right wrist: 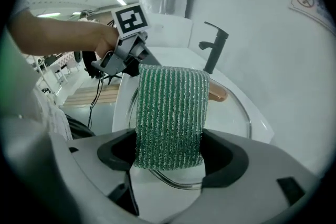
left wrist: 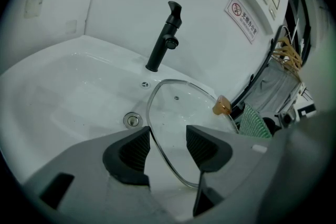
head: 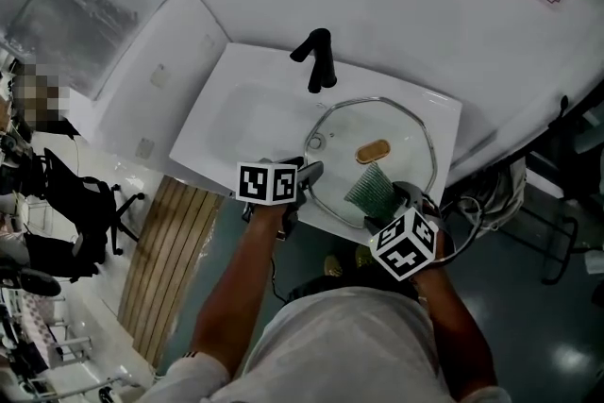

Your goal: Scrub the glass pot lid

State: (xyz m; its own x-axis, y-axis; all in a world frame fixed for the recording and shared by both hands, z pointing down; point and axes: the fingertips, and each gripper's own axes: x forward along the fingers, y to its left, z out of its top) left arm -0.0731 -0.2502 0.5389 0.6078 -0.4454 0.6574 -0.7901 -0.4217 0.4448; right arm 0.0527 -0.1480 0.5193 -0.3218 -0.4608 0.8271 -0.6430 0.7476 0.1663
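My right hand-held gripper (right wrist: 169, 150) clamps the green scouring pad (right wrist: 170, 113), left hand-held gripper (left wrist: 168, 140) gapes round the glass pot lid (left wrist: 181, 107) rim, so the unheld lid may skid.

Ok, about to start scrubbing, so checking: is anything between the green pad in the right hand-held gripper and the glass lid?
Nothing visible does. The green pad clamped in the right hand-held gripper faces the glass lid directly; the brown knob sits beyond it, and the left hand-held gripper straddles its edge at the side.
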